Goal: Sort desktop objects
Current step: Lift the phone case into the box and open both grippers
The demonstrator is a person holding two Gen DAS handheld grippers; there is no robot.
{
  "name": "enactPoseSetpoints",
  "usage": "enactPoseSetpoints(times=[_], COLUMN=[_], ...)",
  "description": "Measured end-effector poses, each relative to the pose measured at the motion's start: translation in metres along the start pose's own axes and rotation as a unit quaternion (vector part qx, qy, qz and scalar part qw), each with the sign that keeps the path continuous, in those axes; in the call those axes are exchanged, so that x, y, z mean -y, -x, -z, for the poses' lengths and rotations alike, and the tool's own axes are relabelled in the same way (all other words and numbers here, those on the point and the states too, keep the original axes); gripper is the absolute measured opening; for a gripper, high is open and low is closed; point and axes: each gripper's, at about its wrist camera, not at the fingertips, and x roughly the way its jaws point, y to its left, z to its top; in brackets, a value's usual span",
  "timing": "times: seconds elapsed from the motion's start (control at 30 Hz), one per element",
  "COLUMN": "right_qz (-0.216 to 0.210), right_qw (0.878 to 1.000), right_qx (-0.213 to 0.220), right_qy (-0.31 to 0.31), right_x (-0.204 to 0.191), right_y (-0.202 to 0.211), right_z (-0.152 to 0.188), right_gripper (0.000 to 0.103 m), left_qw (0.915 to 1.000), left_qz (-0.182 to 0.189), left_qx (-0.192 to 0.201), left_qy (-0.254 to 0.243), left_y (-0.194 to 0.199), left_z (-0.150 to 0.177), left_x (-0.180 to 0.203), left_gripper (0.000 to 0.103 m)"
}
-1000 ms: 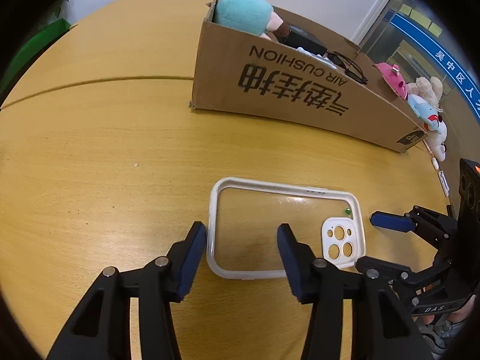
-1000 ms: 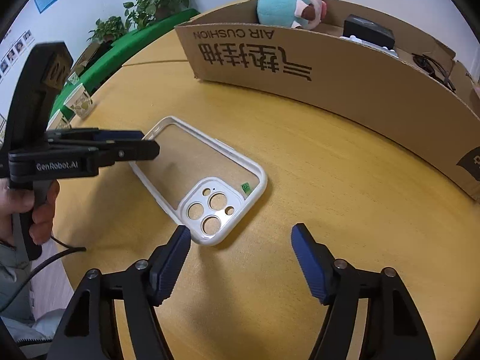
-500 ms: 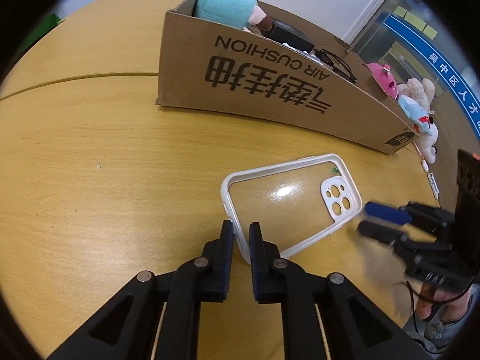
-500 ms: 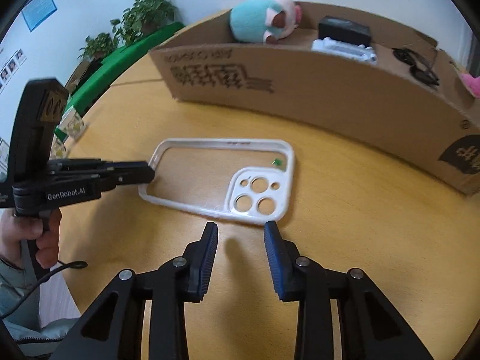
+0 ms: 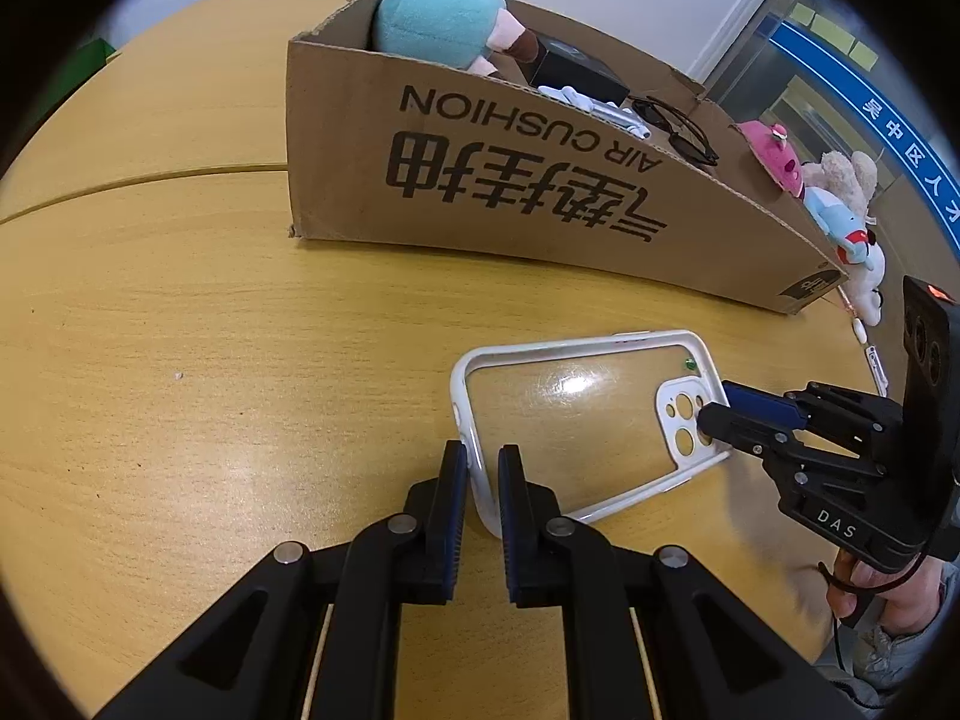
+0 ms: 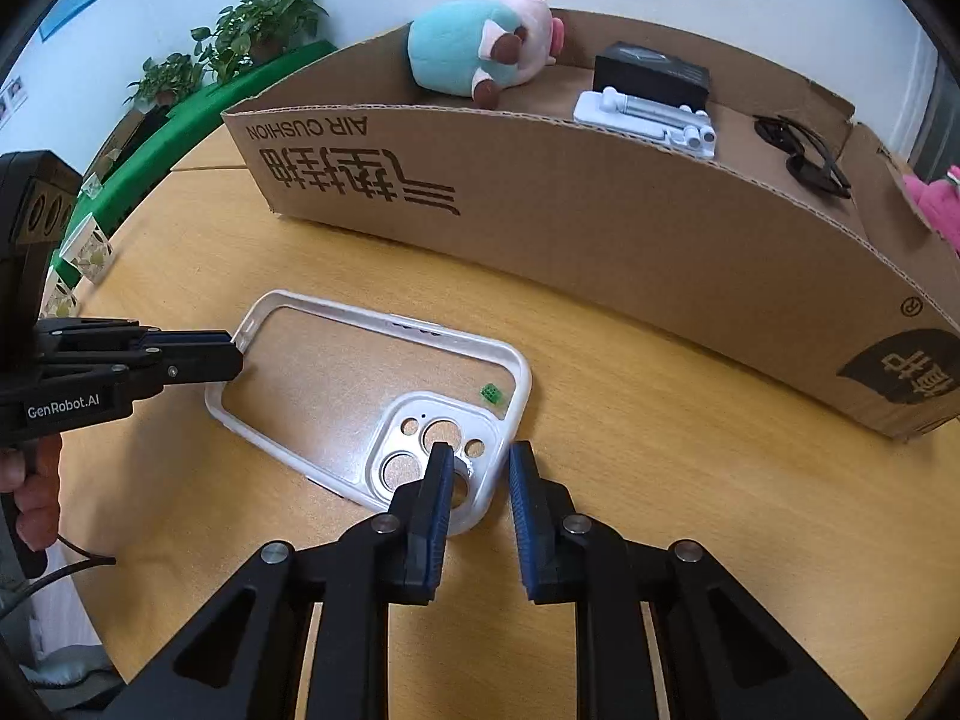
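Observation:
A clear phone case with a white rim [image 5: 576, 414] [image 6: 360, 384] lies on the wooden table in front of a cardboard box [image 5: 528, 180] [image 6: 600, 222]. My left gripper [image 5: 480, 468] [image 6: 234, 354] is shut on the case's plain end rim. My right gripper [image 6: 477, 468] [image 5: 717, 411] straddles the rim at the camera-hole corner, its jaws narrowly apart, one finger inside the case and one outside. The case looks slightly lifted at the left gripper's end.
The box holds a teal plush toy [image 6: 480, 48], a black box [image 6: 651, 75], a white holder [image 6: 648, 114] and black glasses [image 6: 804, 156]. More plush toys [image 5: 840, 204] lie past the box's right end. Green plants [image 6: 264, 18] stand beyond the table's far left.
Both grippers went from wide open to closing on the case. The left one shut on the end rim; the right one moved forward onto the camera corner. The case turned slightly.

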Motion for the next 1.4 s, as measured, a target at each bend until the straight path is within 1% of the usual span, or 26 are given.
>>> enactPoseSetpoints(times=[0.1,0.17,0.27,0.33,0.43,0.53,0.6,0.7,0.83,0.97,1.1,1.2,1.27,1.4], right_qz=[-0.002,0.001,-0.001,0.001,0.012,0.023,0.033,0.053,0.070,0.079,0.076,0.062,0.053,0.030], right_qw=[1.000,1.000,1.000,0.999,0.997,0.992,0.988,0.981,0.974,0.972,0.975,0.979,0.982,0.989], right_qx=[0.003,0.006,0.024,0.043,0.079,0.120,0.148,0.186,0.216,0.222,0.210,0.191,0.181,0.142], right_qy=[0.001,0.001,-0.003,-0.006,-0.007,-0.007,-0.005,-0.002,-0.004,-0.010,-0.014,-0.018,-0.023,-0.033], right_x=[0.001,0.000,0.000,0.003,0.008,0.015,0.019,0.028,0.038,0.049,0.059,0.061,0.063,0.063], right_y=[0.000,0.001,0.012,0.025,0.053,0.083,0.102,0.128,0.149,0.151,0.135,0.111,0.093,0.043], right_z=[0.000,-0.001,-0.002,-0.007,-0.018,-0.032,-0.041,-0.058,-0.077,-0.098,-0.121,-0.134,-0.142,-0.156], right_gripper=[0.018,0.015,0.014,0.014,0.014,0.014,0.014,0.014,0.014,0.014,0.014,0.015,0.015,0.016], left_qw=[1.0000,0.9999,0.9999,0.9996,0.9974,0.9925,0.9879,0.9815,0.9754,0.9746,0.9765,0.9804,0.9852,0.9910], left_qz=[-0.008,-0.014,-0.010,-0.006,0.001,0.008,0.022,0.032,0.039,0.052,0.046,0.031,0.020,0.006], left_qx=[-0.001,-0.003,0.009,0.025,0.064,0.106,0.135,0.165,0.188,0.188,0.182,0.167,0.147,0.116], left_qy=[-0.004,-0.005,-0.008,-0.014,-0.033,-0.060,-0.073,-0.092,-0.109,-0.110,-0.107,-0.099,-0.086,-0.067], left_y=[0.000,0.000,0.010,0.022,0.049,0.077,0.094,0.110,0.115,0.107,0.096,0.082,0.066,0.039], left_z=[0.000,0.000,-0.005,-0.011,-0.029,-0.053,-0.071,-0.097,-0.123,-0.148,-0.161,-0.170,-0.176,-0.183], left_x=[0.003,0.005,0.012,0.020,0.037,0.055,0.065,0.075,0.089,0.088,0.079,0.064,0.049,0.025], left_gripper=[0.009,0.009,0.009,0.009,0.009,0.009,0.009,0.009,0.009,0.009,0.009,0.009,0.009,0.009])
